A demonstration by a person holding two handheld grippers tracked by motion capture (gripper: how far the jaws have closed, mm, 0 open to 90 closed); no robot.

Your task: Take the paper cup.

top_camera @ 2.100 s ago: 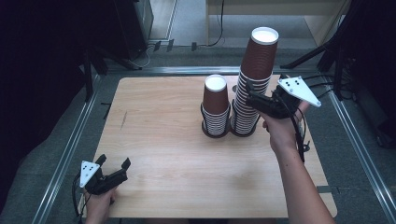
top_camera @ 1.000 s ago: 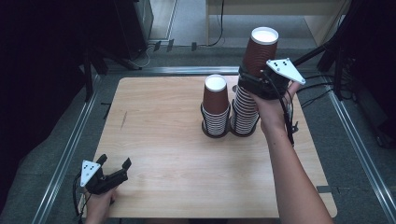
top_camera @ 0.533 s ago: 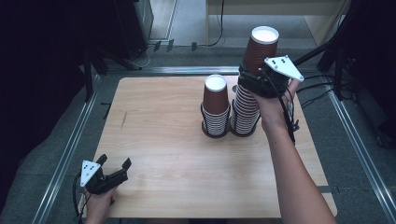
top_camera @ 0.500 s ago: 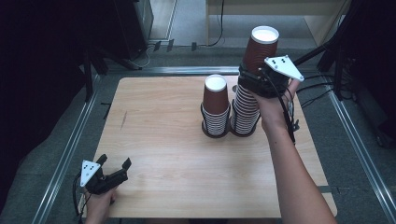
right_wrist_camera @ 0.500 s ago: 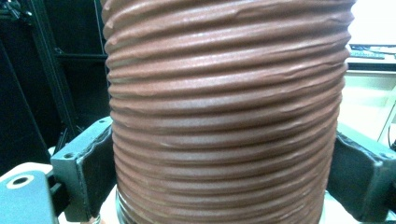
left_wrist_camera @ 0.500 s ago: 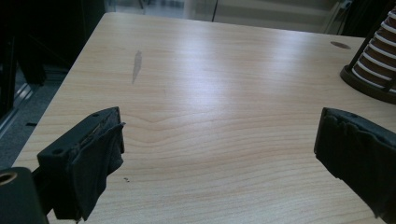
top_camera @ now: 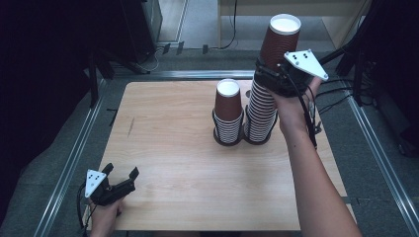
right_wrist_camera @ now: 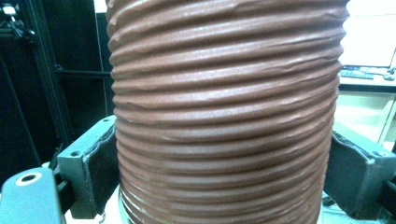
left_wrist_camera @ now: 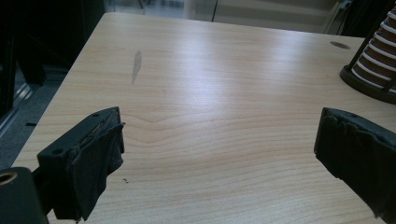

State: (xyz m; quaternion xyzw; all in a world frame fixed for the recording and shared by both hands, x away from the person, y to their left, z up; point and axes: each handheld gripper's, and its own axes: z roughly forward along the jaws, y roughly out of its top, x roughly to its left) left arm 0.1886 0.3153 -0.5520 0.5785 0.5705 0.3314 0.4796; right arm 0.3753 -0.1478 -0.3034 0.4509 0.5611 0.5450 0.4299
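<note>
Two stacks of brown paper cups stand on the wooden table (top_camera: 173, 133), each in a black ring base. The tall stack (top_camera: 261, 116) is on the right and the short stack (top_camera: 228, 111) on the left. My right gripper (top_camera: 273, 78) is shut on the upper cups (top_camera: 280, 42) of the tall stack, just under the top cup. In the right gripper view the ribbed cup walls (right_wrist_camera: 224, 93) sit between both pads (right_wrist_camera: 95, 163). My left gripper (top_camera: 121, 171) rests open at the table's front left corner, with bare wood between its fingers (left_wrist_camera: 88, 158).
The foot of a cup stack (left_wrist_camera: 373, 65) shows at the far right of the left gripper view. A small dark mark (top_camera: 131, 127) lies on the table's left half. Metal rails (top_camera: 74, 153) run along both table sides, and cables (top_camera: 341, 98) trail off to the right.
The right gripper came in from the right and shut around the upper part of the tall stack. Since then it has risen slightly with the top cups. The left gripper has not moved.
</note>
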